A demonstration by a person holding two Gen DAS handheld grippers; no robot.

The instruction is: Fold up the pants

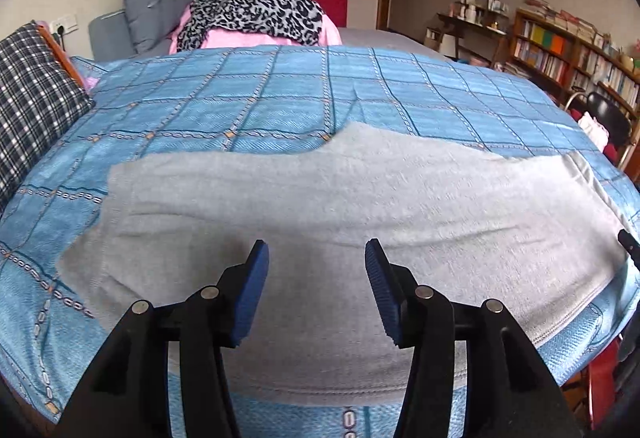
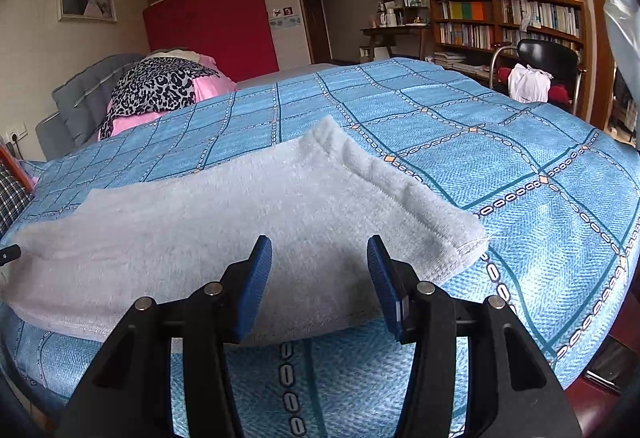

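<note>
Light grey fleece pants (image 1: 320,214) lie flat along the near edge of a bed with a blue checked cover (image 1: 248,94). My left gripper (image 1: 316,258) is open and empty, hovering over the pants' near middle. In the right wrist view the pants (image 2: 240,206) end in a hemmed edge (image 2: 452,238) at the right. My right gripper (image 2: 319,258) is open and empty, just above the pants near that end. A black tip of the right gripper shows at the left wrist view's right edge (image 1: 628,242).
A leopard-print cloth on pink bedding (image 1: 256,14) and a grey cushion (image 1: 160,6) lie at the bed's far end. A dark checked pillow (image 1: 32,102) is at the left. Bookshelves (image 2: 508,22) and a black chair (image 2: 548,58) stand to the right.
</note>
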